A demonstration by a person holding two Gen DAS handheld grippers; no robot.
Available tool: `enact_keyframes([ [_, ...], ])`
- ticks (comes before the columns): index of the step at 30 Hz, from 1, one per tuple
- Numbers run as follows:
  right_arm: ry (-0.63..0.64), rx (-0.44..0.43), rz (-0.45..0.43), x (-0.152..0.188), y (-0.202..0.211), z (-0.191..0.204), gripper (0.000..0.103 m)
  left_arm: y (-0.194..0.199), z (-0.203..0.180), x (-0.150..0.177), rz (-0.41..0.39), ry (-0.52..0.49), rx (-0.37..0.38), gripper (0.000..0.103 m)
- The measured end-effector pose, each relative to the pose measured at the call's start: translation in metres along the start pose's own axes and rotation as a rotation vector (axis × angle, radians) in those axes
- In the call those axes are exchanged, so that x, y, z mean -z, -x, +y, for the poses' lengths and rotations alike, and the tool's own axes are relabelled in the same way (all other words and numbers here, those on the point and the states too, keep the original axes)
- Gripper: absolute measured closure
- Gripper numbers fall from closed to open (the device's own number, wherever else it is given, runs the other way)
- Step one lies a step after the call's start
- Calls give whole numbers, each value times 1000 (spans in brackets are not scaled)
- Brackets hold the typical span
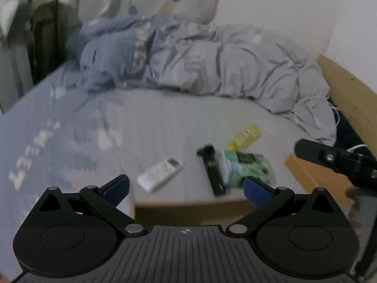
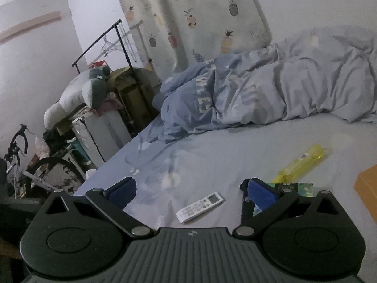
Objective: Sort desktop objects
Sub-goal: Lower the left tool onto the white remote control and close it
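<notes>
On the blue bed sheet lie a white remote control [image 1: 160, 173] [image 2: 200, 207], a black oblong device [image 1: 212, 172], a green packet [image 1: 249, 167] [image 2: 295, 187] and a yellow translucent bottle [image 1: 245, 136] [image 2: 304, 162]. The black device leans against the green packet. My left gripper [image 1: 186, 188] is open, held short of these things with nothing between its blue pads. My right gripper [image 2: 192, 193] is open too, with the remote lying on the sheet beyond its gap. Its right finger hides part of the green packet and the black device. Part of the right gripper [image 1: 339, 162] shows at the right of the left wrist view.
An orange box [image 1: 313, 176] [image 2: 367, 188] sits on the bed's right side. A crumpled grey-blue duvet [image 1: 223, 66] [image 2: 271, 87] fills the back of the bed. The wooden bed frame [image 1: 348, 89] runs along the right. Left of the bed stand a clothes rack [image 2: 106, 44], clutter and a bicycle [image 2: 21, 155].
</notes>
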State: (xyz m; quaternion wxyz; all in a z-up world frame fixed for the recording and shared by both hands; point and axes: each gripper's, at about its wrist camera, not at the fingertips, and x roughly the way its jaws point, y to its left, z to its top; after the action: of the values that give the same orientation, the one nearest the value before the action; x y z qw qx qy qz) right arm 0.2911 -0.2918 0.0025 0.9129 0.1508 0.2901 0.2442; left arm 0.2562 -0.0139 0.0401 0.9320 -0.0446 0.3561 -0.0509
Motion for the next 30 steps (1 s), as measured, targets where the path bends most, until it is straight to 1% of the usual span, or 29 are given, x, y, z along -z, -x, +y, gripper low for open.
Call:
enact_keyframes([
  [3, -13, -5, 8, -2, -14, -11, 0, -33, -6, -12, -4, -53, -28, 0],
  [8, -41, 7, 52, -5, -40, -31, 0, -97, -6, -27, 26, -115, -27, 0],
  [11, -79, 28, 85, -6, -55, -41, 0, -133, -1, -29, 62, -142, -44, 0],
  [13, -95, 27, 100, -6, -59, -45, 0, -156, 3, -31, 87, -162, -58, 0],
  [15, -111, 25, 115, -6, -63, -48, 0, -175, 8, -29, 122, -185, -71, 0],
  [22, -165, 20, 169, -4, -78, -60, 0, -231, 8, -15, 198, -392, -146, 0],
  [27, -191, 11, 202, -3, -86, -66, 0, -268, 13, -10, 294, -414, -139, 0],
  [30, -185, -1, 211, -3, -88, -63, 0, -284, 14, -7, 335, -463, -140, 0],
])
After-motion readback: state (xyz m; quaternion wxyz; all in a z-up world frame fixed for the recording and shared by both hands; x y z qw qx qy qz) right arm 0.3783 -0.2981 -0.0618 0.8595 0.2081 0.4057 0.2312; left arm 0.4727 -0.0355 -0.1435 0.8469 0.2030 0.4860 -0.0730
